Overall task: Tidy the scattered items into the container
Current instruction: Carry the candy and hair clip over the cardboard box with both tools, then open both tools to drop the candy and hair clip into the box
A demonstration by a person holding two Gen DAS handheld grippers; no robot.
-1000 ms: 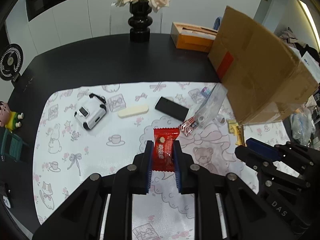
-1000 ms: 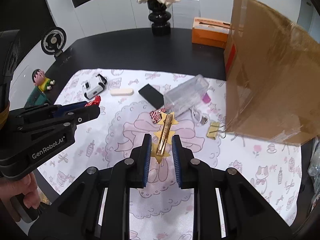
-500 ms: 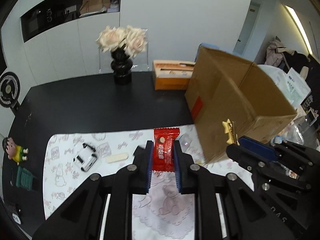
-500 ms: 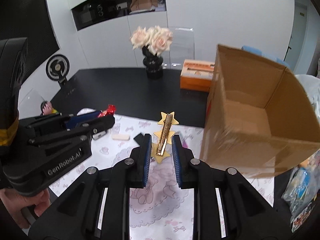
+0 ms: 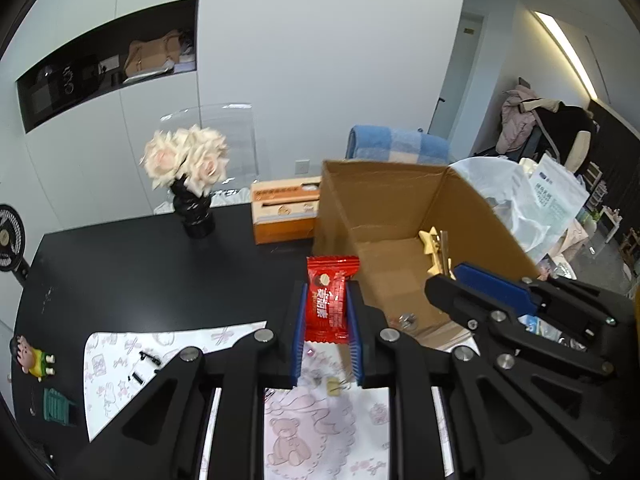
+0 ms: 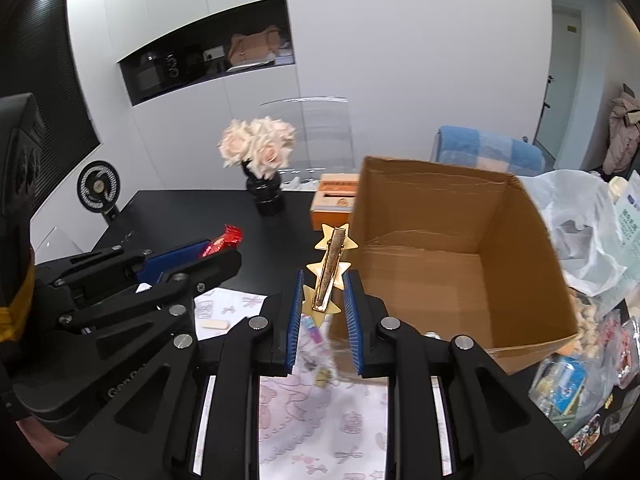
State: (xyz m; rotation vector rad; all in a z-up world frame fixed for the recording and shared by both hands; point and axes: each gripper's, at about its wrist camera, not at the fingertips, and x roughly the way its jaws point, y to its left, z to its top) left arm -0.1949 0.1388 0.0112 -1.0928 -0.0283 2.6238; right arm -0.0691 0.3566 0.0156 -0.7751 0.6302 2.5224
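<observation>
A white-walled room with a dark recessed shelf frames a black desk (image 5: 120, 264), partly covered by a pale mat (image 5: 120, 360) printed with bears and bows. At the desk's far side stand a black vase of cream roses (image 5: 188, 184), an orange tissue box (image 5: 280, 216) and, at the left edge, a small black fan (image 6: 98, 190). An open cardboard box (image 6: 460, 264) stands to the right, its inside plain brown with a small item or two on its floor near the front wall. The left tongs (image 5: 326, 332) are clamped on a red snack packet (image 5: 328, 300) printed with white characters too small to read; they hold it upright in the air just short of the box's near-left corner. The right tongs (image 6: 323, 312) are clamped on a gold star hair clip (image 6: 330, 272), raised beside the box's left wall; in the left wrist view its tip shows over the box opening. The left tool's side shows part of a white label, "Gen", with the rest cut off. A small beige bar (image 6: 215, 323) lies on the mat.
</observation>
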